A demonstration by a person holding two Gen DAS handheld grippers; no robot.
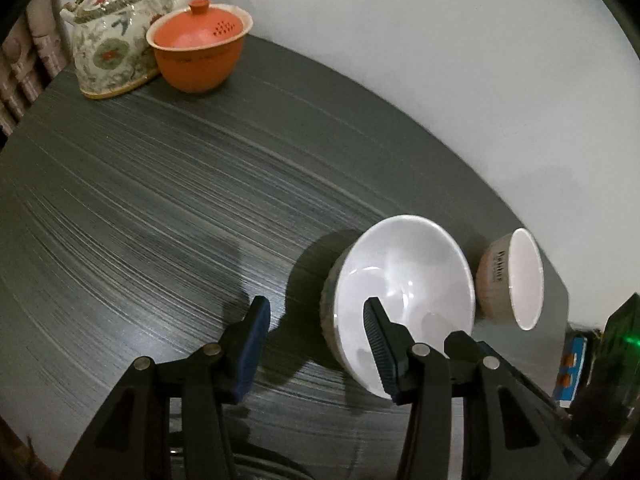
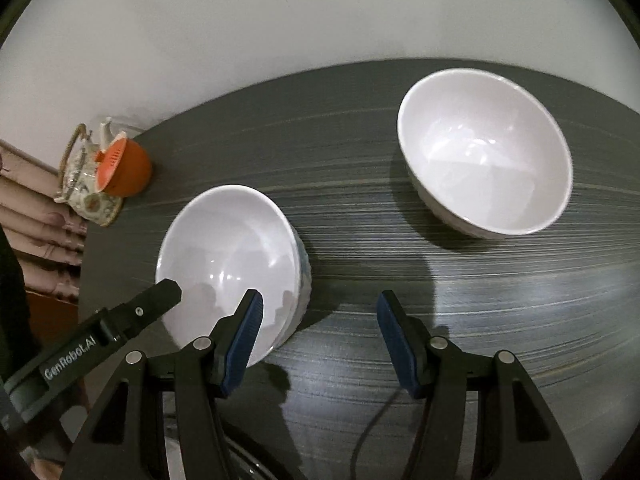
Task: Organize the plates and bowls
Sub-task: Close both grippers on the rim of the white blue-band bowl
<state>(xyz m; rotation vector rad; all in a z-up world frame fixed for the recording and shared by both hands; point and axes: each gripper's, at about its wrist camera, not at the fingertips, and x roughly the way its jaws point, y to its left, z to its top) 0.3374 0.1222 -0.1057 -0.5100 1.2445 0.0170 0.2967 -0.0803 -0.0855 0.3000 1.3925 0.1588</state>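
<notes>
A white bowl (image 1: 404, 280) with a patterned outside stands on the dark grey table (image 1: 160, 200). My left gripper (image 1: 316, 316) is open; its right finger shows in front of the bowl's inside and its left finger is over bare table. A second bowl (image 1: 508, 280), beige outside with dark lettering, stands just beyond. In the right wrist view the near bowl (image 2: 228, 252) is at lower left and the second bowl (image 2: 484, 156) at upper right. My right gripper (image 2: 320, 308) is open, its left finger overlapping the near bowl's rim. I cannot tell if any finger touches.
A patterned teapot (image 1: 108, 40) and an orange lidded cup (image 1: 200, 48) stand at the table's far left corner, against a white wall. A dark device with a green light (image 1: 624, 336) sits at the right edge. Table edge and cushions lie left (image 2: 40, 220).
</notes>
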